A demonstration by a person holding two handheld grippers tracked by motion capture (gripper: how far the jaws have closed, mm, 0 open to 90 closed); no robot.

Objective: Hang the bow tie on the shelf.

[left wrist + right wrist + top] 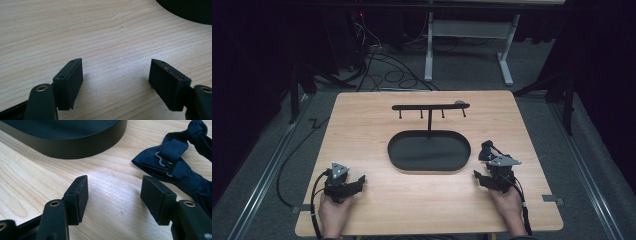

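A black stand with an oval base [429, 151] and a hook bar [430, 106] on a post sits in the middle of the wooden table [362, 120]. Just right of the base lies a dark bow tie [486, 150] with a metal clip; it reaches into the right gripper view's upper right [175, 162]. My right gripper [480, 178] [115, 195] rests just behind the tie, jaws open, nothing between them. Near the front left my left gripper [358, 182] [116, 77] lies open over bare wood.
The stand's base edge [190, 11] shows at the top right of the left gripper view and fills the top of the right gripper view [75, 145]. Cables [387, 70] and a white frame [467, 30] stand on the floor beyond the table.
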